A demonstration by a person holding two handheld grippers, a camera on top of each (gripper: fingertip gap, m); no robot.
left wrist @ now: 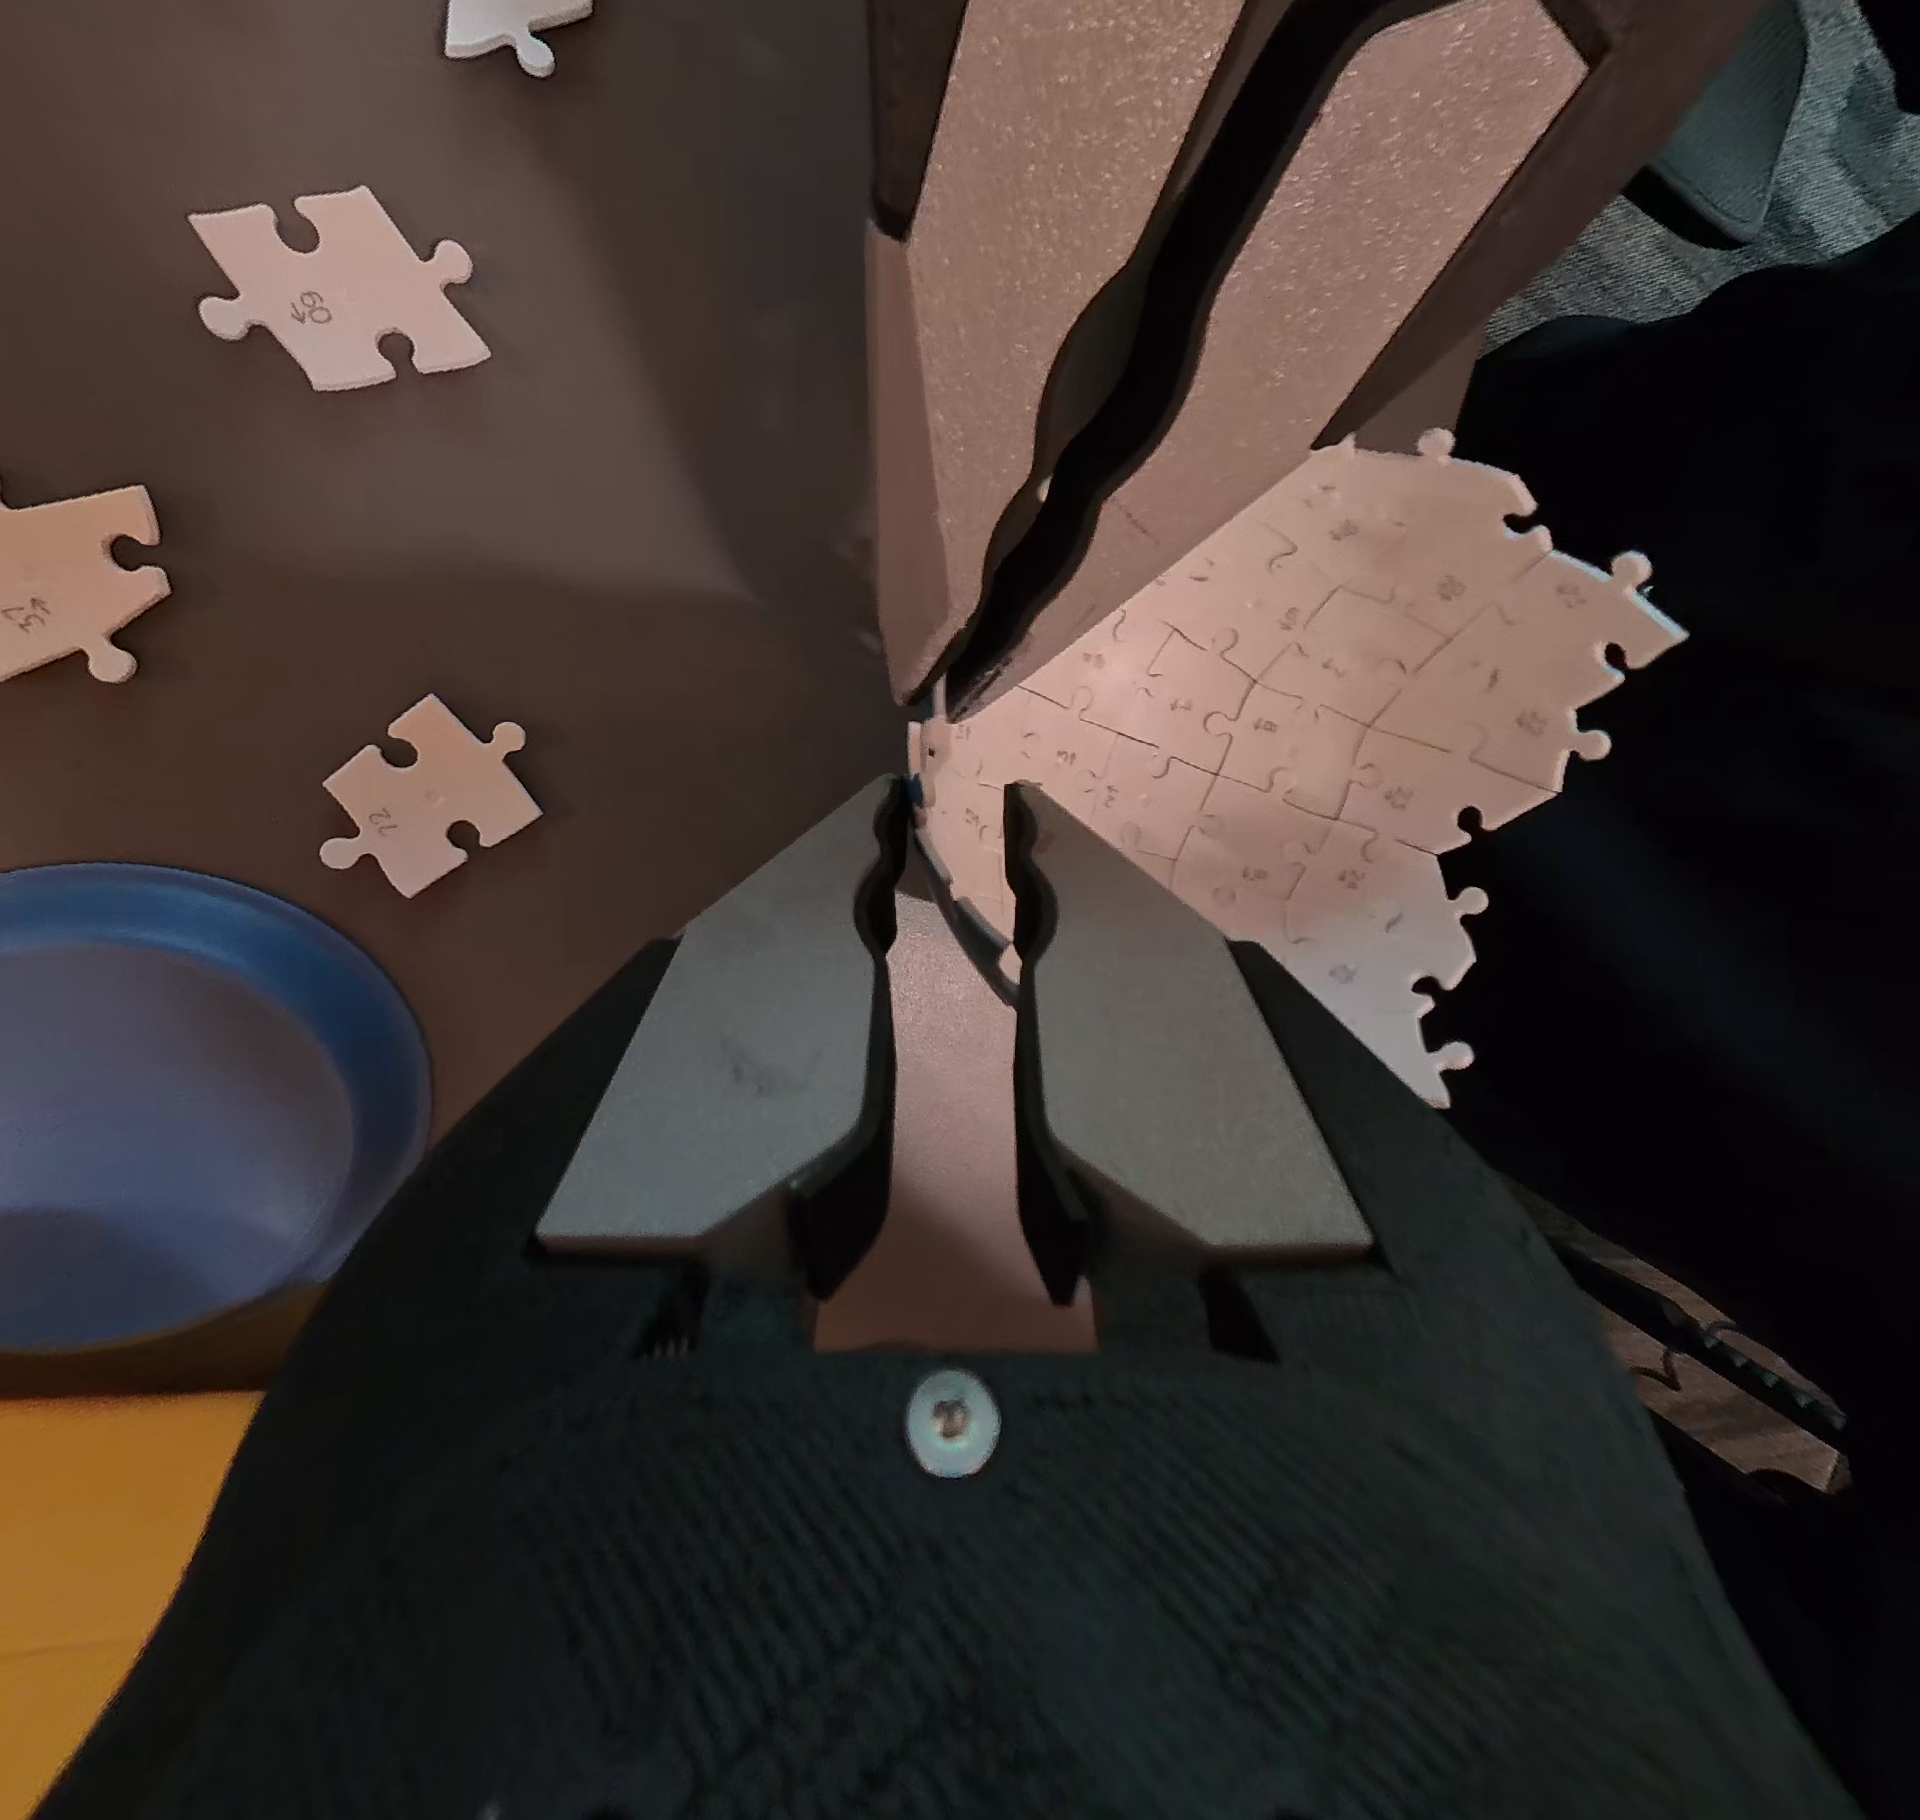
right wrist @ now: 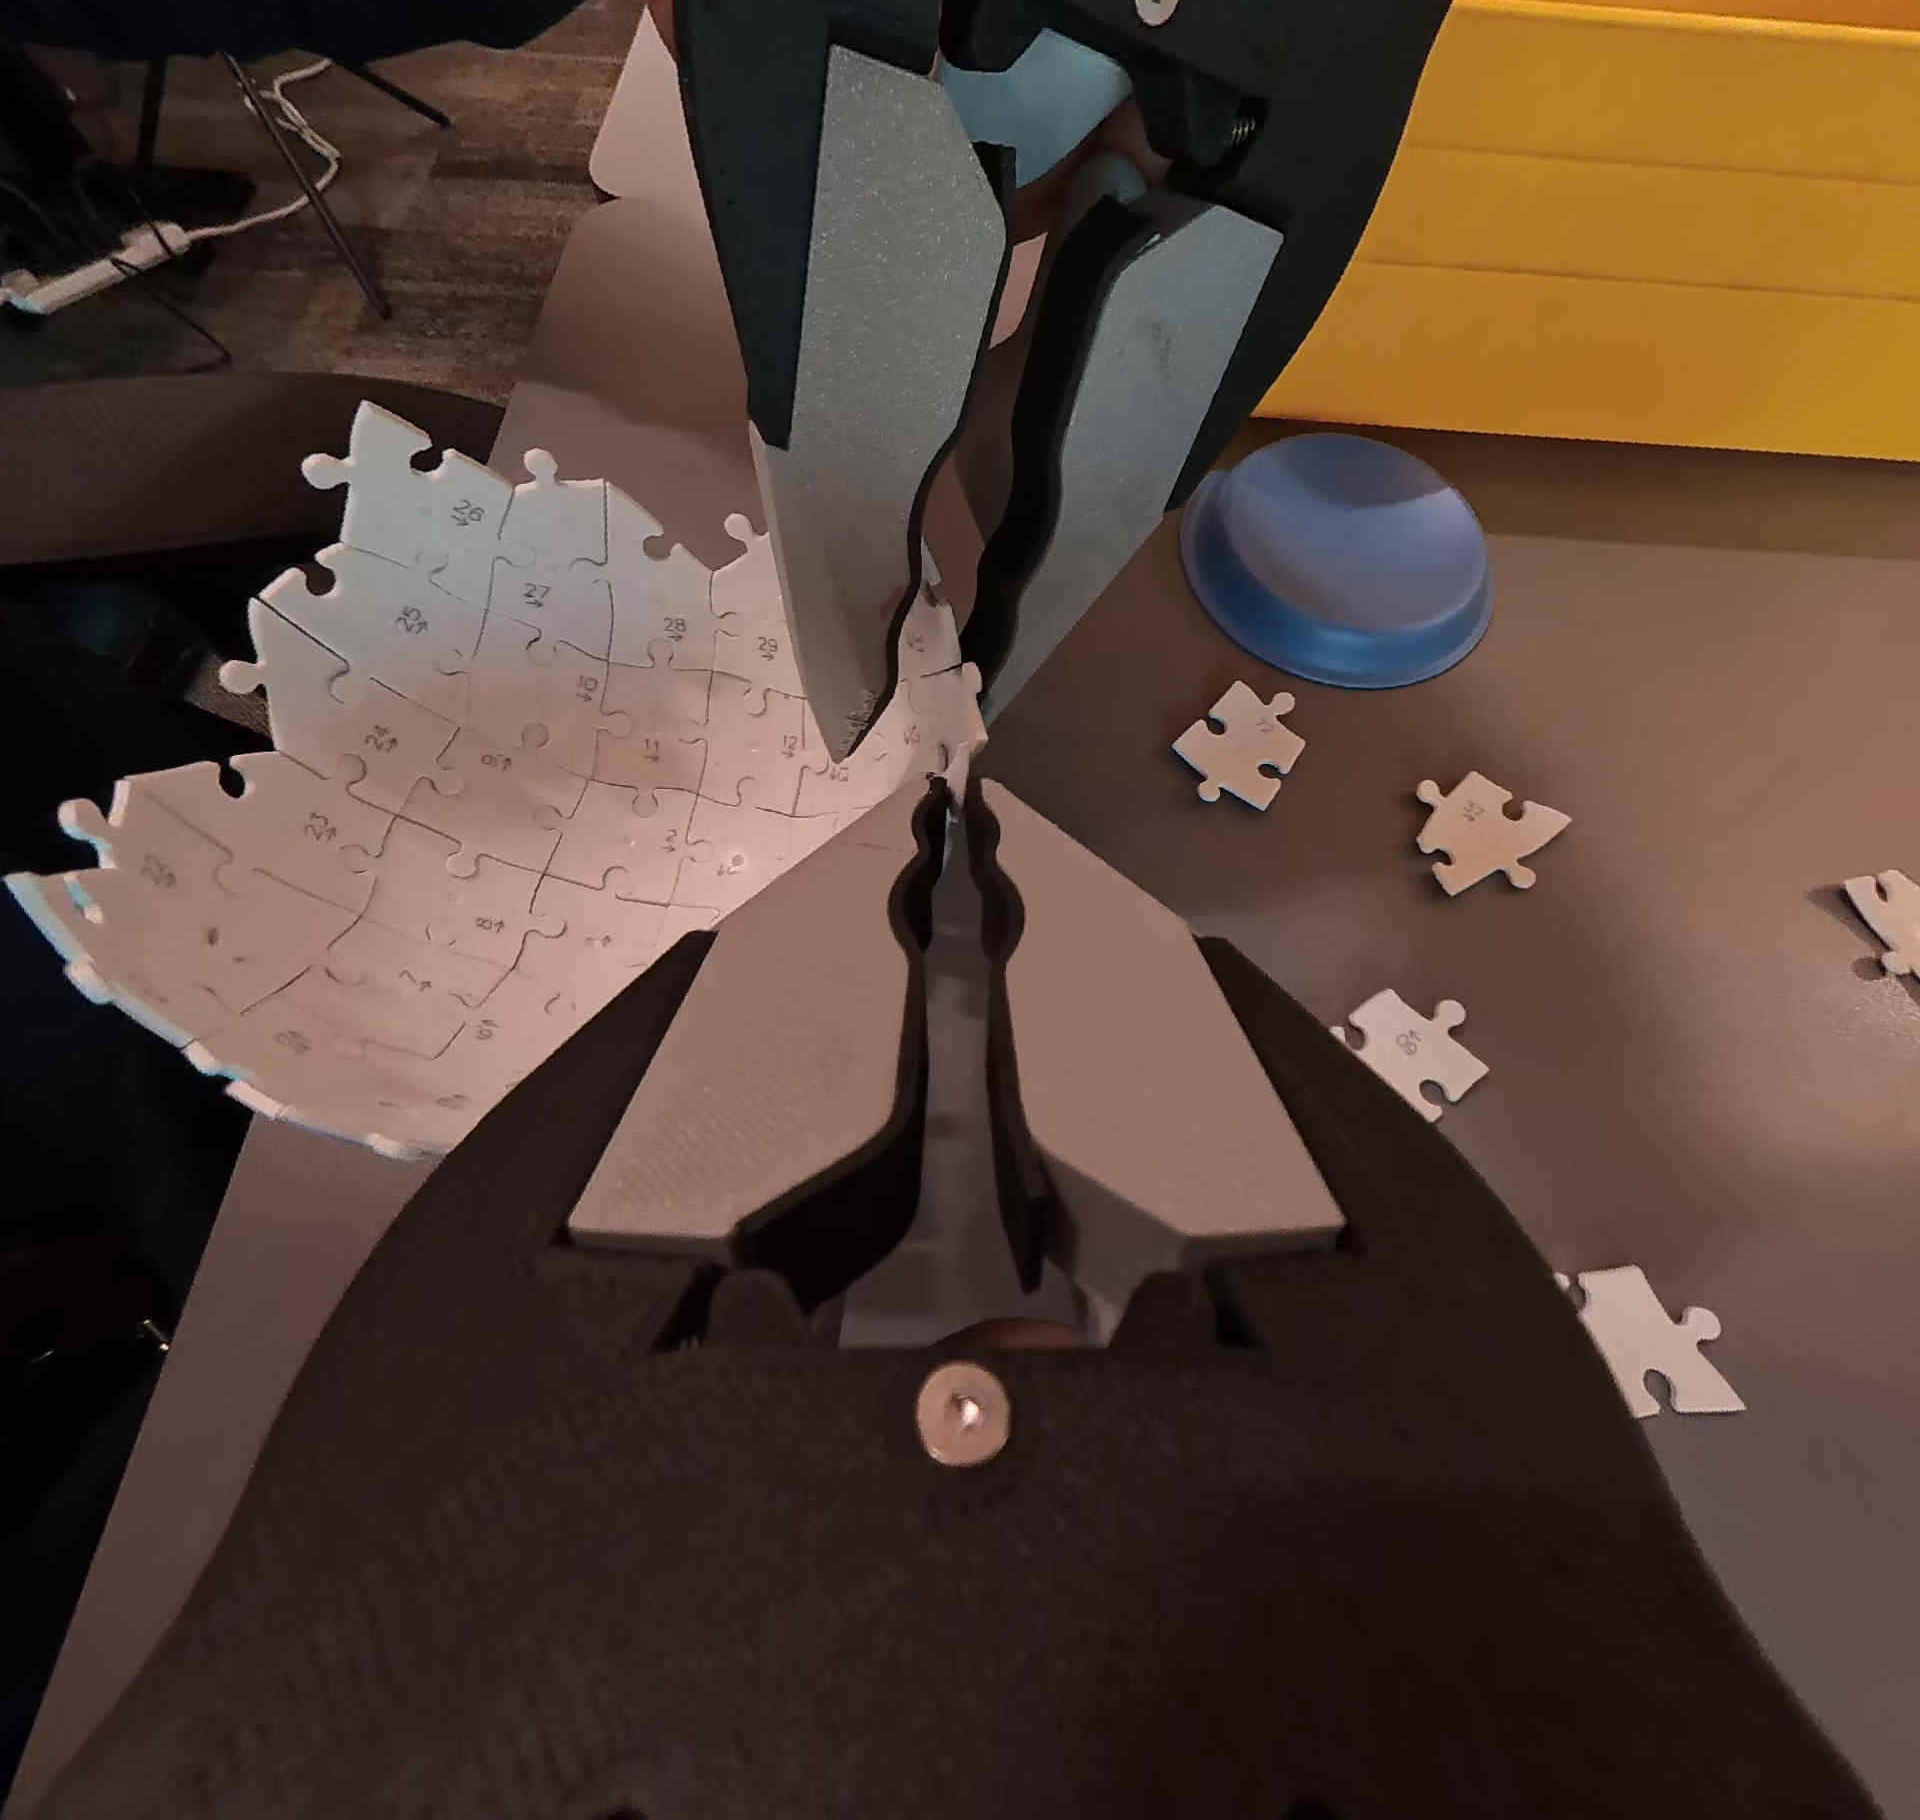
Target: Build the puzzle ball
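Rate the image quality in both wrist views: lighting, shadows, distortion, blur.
Left wrist view: dim, warm cast; the assembled puzzle shell is lit pinkish, dark beyond it; loose pieces sharp. Right wrist view: brighter and crisper; wide-angle bending of the table edge; both grippers throw soft shadows on the tabletop.

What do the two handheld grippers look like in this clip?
Both match. The left gripper and right gripper each have a black ribbed printed body, a silver screw at its centre, and two grey textured finger blocks tapering to a point, with wavy black inner edges. No cables or sleeves show.
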